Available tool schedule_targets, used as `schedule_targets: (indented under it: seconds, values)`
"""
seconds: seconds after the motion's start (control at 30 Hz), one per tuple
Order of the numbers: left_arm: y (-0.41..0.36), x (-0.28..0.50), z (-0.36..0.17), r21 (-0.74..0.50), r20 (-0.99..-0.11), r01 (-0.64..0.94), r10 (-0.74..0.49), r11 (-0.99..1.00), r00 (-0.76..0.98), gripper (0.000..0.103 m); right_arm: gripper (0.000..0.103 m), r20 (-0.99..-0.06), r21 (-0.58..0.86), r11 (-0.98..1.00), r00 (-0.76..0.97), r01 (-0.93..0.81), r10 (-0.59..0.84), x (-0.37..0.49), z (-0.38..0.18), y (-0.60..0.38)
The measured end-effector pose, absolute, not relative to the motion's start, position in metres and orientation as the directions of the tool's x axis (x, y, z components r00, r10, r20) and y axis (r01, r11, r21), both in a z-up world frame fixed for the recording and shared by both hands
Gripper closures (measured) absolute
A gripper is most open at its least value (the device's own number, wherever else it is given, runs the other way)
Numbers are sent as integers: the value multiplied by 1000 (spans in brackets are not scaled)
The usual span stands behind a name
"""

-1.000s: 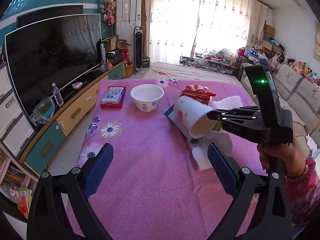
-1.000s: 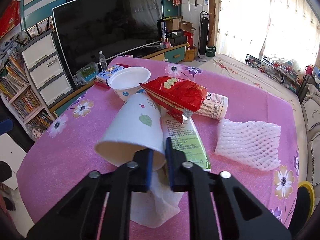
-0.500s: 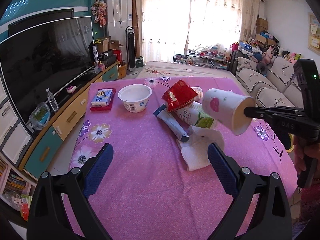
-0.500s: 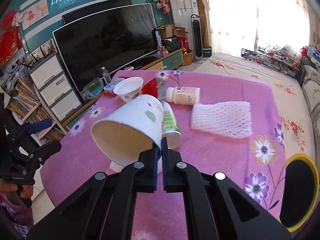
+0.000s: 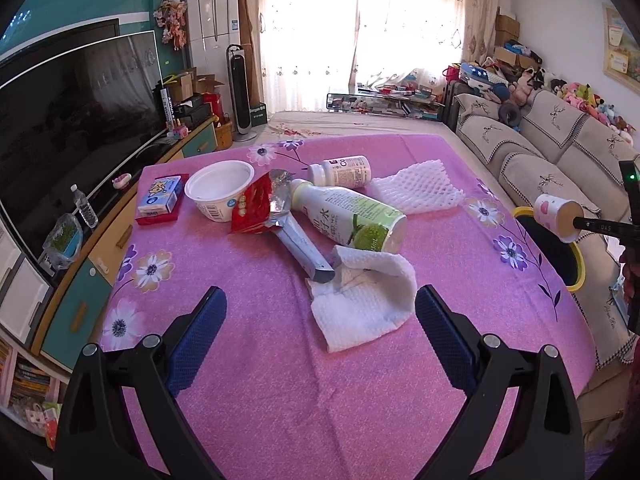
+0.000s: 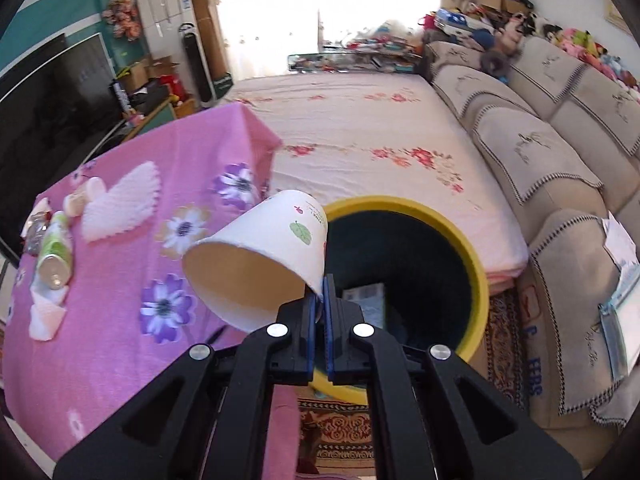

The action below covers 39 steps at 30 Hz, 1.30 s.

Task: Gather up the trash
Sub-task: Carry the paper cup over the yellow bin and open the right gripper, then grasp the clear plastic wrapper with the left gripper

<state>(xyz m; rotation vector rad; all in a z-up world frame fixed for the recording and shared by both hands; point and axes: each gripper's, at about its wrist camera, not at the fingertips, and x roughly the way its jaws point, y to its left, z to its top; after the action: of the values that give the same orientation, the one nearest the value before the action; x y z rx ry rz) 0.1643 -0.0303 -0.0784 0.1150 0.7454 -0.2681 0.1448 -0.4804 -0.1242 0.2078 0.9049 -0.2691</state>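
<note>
The right gripper [image 6: 319,302] pinches the rim of a paper cup [image 6: 260,264] between nearly closed jaws, holding the cup on its side, mouth toward the camera, at the near edge of a yellow-rimmed bin [image 6: 478,276] that stands on the floor beside the table; the cup is not yet released. Something pale and box-like lies inside the bin, though what it is cannot be told. The left gripper [image 5: 320,332] hangs low over the pink flowered tablecloth [image 5: 248,360] with its jaws wide apart and nothing between them, just short of a crumpled paper towel [image 5: 360,300]. Beyond the towel, grouped at the table's centre, lie a green-labelled bottle [image 5: 348,216] on its side, a grey wrapper [image 5: 300,248], a red snack bag [image 5: 256,208], a white bowl [image 5: 220,190], a small white bottle [image 5: 340,170] and a white foam net [image 5: 416,188]; a small carton [image 5: 158,198] sits apart at the left. Judged from this layout, the task is in an early phase: one item is about to be dropped, and most of the litter remains to be collected, the towel being nearest the free gripper.
</note>
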Motion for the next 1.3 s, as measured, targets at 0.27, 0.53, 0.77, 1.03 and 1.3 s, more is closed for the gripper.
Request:
schedule_targets:
  seconds: [0.27,0.53,0.77,1.03,1.3]
  values:
    - [-43,171,-84,17,-695,292,-198,956,691,9,99,-856,51,899,483,434,-185,161,-166,-532]
    - [-33,177,-89,12,-701,269,-184,963,689,9,71,-842,51,888,498,457,-208,160,-160,-532]
    - [-14,190,-100,3,-720,211,-145,977,679,9,65,-818,41,910,537,412,-207,155,-142,-509]
    - [-9,217,-118,-20,-756,174,-129,984,642,9,65,-820,48,924,543,379,-180,157,-144,-494]
    - [-27,247,-123,-28,-765,166,-128,986,631,19,64,-830,51,928,532,369,-166,155,-154,-493]
